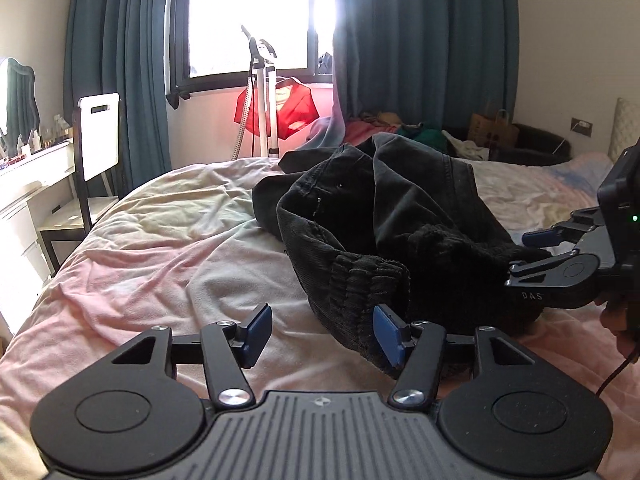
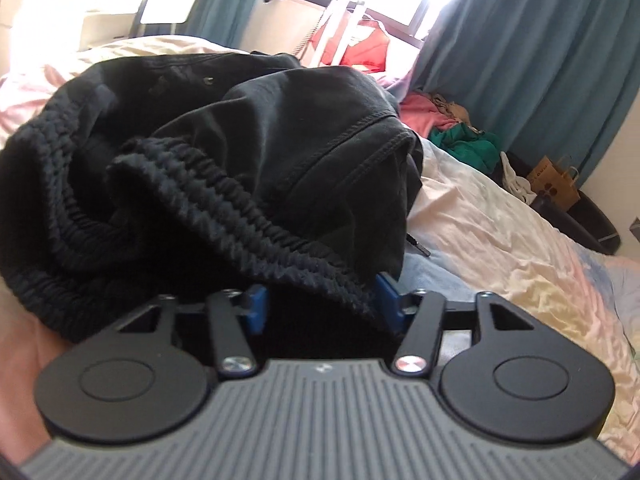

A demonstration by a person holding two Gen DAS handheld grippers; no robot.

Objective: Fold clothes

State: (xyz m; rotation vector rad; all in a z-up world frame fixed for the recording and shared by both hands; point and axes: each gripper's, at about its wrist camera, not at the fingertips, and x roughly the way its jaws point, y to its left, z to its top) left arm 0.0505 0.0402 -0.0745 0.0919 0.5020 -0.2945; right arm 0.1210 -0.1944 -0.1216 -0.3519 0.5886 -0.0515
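Left wrist view, nearest: your left gripper point(image 1: 322, 334) hovers low over the bed point(image 1: 160, 248) with its jaws spread wide. Nothing lies between the blue pads point(image 1: 256, 330); the right-hand pad sits just beside the ribbed waistband point(image 1: 368, 284) of the black garment point(image 1: 384, 208), and whether it touches the cloth cannot be told.

The garment, a crumpled pair of dark trousers with an elastic waist, lies heaped at mid-bed on the pale pink and cream sheet, waistband end toward you.

At the right edge of the same view, your right gripper point(image 1: 528, 250) reaches in from the side, its tips at the garment's edge. In the right wrist view that gripper point(image 2: 322, 300) stands wide apart, and the ribbed waistband point(image 2: 224, 200) drapes into the gap between the pads point(image 2: 256, 304). The jaws are not closed on it; nothing is gripped.

Beyond the bed: a white-backed chair point(image 1: 96, 140) and a dressing table point(image 1: 28, 184) at left, a white stand point(image 1: 264, 108) carrying a red garment point(image 1: 296, 110) below the window point(image 1: 256, 16), and teal curtains point(image 1: 420, 48) to either side. At right, loose coloured clothes point(image 2: 460, 136) and a brown paper bag point(image 2: 554, 180) lie past the far edge of the bed.
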